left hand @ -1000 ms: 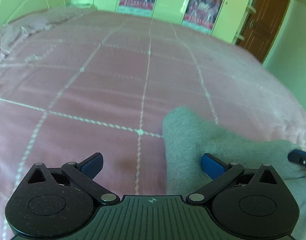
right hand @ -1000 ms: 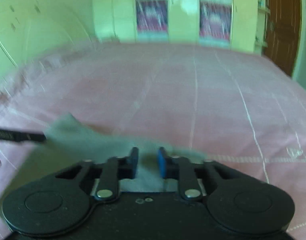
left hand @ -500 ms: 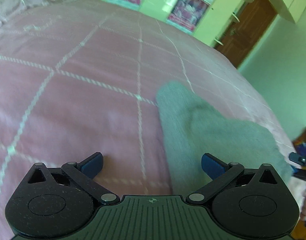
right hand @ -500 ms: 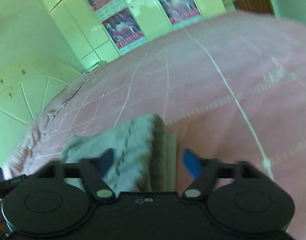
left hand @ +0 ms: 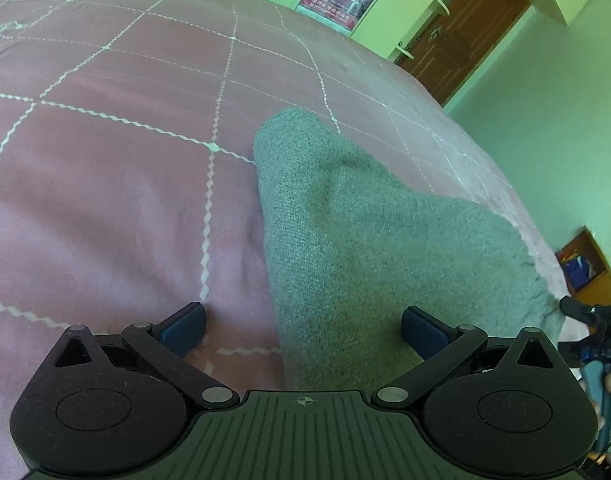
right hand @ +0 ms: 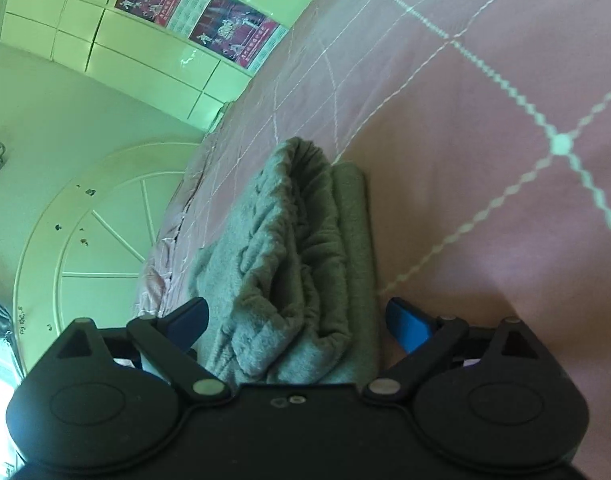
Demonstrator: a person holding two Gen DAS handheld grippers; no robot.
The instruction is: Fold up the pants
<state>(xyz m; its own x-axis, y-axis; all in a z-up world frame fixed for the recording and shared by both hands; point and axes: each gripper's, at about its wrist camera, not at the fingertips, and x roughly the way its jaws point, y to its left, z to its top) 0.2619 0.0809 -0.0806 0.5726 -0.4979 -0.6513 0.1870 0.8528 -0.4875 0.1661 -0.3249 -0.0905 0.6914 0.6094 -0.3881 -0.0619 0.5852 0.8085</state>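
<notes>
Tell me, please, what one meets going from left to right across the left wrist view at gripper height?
Left fingertip → pink bedspread → grey pants → right fingertip → the other gripper at the edge.

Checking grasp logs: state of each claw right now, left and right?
Left claw: open, holding nothing, over the edge of the grey pants.
Right claw: open, fingers either side of the folded pants, not clamped.
</notes>
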